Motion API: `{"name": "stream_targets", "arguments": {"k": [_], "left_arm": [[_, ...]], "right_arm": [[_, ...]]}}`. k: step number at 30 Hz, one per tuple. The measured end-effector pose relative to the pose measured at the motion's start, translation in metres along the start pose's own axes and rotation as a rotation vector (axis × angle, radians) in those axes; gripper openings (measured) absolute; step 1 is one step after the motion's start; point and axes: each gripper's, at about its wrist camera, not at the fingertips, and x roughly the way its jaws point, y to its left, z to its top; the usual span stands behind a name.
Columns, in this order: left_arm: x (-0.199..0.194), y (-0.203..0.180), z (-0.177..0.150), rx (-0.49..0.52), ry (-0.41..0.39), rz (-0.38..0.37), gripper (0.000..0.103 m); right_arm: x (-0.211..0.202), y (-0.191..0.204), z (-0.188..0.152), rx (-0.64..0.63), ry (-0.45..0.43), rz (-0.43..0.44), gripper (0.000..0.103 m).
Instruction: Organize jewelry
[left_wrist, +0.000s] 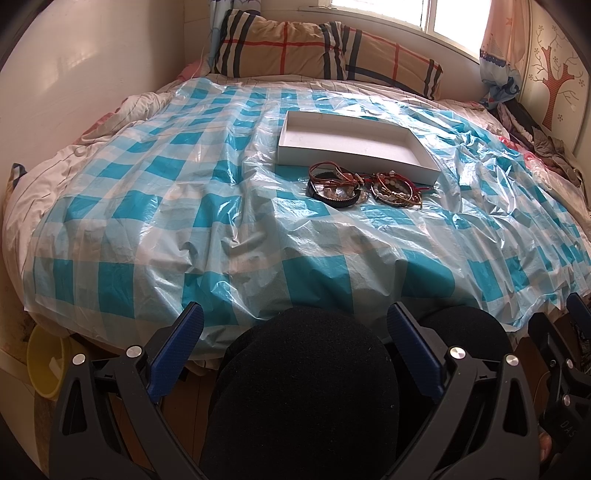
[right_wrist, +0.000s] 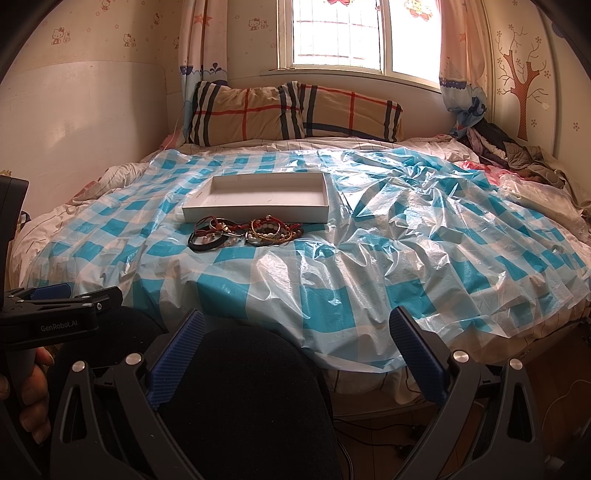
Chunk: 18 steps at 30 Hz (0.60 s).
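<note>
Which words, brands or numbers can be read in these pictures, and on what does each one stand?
"GenRobot.AI": on the side of the left hand-held gripper, seen in the right wrist view.
"DAS": on the body of the right hand-held gripper, at the lower right edge of the left wrist view; it may be cut off.
The box, the jewelry and the sheet show no readable text.
The wallpaper has cartoon figures only, no words.

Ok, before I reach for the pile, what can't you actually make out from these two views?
- Bracelet pile: too small and tangled in both views; how many pieces there are is unclear.
- White box: its near wall hides part of the floor in both views.
- Bed's near edge: blocked by dark knees.
- Left gripper and right gripper: open, nothing held.
</note>
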Motion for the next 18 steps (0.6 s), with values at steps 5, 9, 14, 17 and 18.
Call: {"name": "stream_targets", "arguments": {"k": [5,9,14,17,18], "left_arm": [[-0.0002,0.0000,0.0009,0.000,0.000,0.000,0.095],[-0.0001,-0.0001,0.0007,-0.001,0.002,0.000,0.095],[0.0000,-0.0001,0.0009,-0.001,0.002,0.000,0.095],[-0.0001,-0.0003,0.0013,-0.001,0.002,0.000,0.095],[-0.0003,-0.0003,0.0015,-0.001,0.002,0.000,0.095]], "right_arm": [[0.0002,0.0000,0.0000,0.000,0.000,0.000,0.096],[0.0003,0.0000,-0.0001,0.000,0.000,0.000,0.096],[0.0009,-0.0002,0.0001,-0.001,0.001,0.000,0.096],[0.0005,0.0002,-0.0001,-0.001,0.001,0.000,0.096],[0.0007,0.0001,-0.0001,-0.001,0.001,0.000,0.096]]}}
